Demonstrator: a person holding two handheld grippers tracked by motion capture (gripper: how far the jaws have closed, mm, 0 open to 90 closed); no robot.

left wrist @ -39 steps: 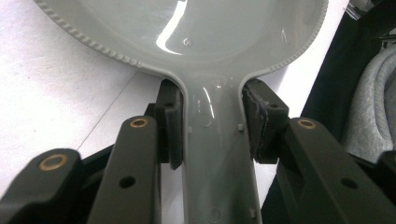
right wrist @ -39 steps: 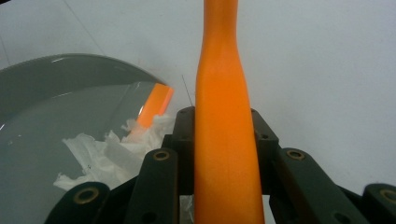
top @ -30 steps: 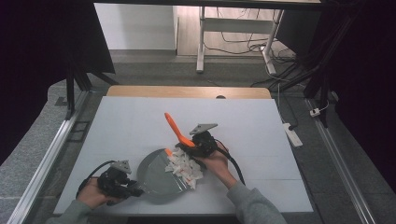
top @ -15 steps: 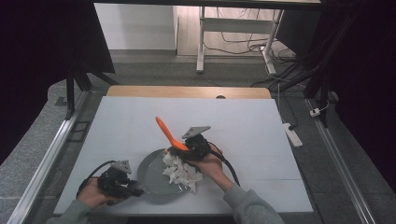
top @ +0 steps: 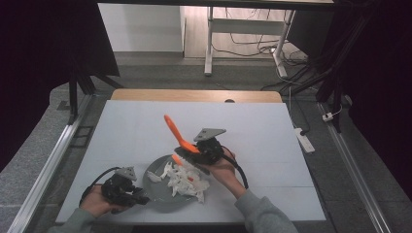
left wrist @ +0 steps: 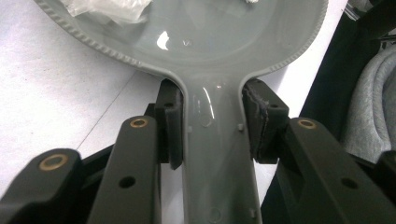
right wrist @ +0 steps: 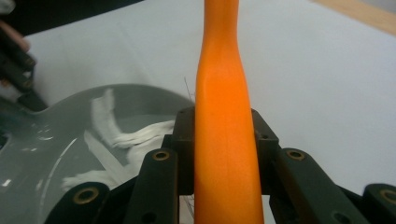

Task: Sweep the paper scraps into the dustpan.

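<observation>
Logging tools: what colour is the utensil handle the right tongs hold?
Orange handle, clearest in the right gripper view.

Left claw (top: 127, 187) sits low and clamped near the table edge; right claw (top: 206, 148) is clamped, raised mid-table.

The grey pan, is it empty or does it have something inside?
Not empty. White shreds lie piled in the pan, mostly on its right half; the left part is bare.

**No readable text**

Nothing legible is showing in any view. No labels, brands, numbers or signs are appearing on the grey pan (top: 163, 194), the orange handle (top: 176, 134) or the white counter (top: 272, 141). Marks, if any, are staying too small or blurred to read.
</observation>
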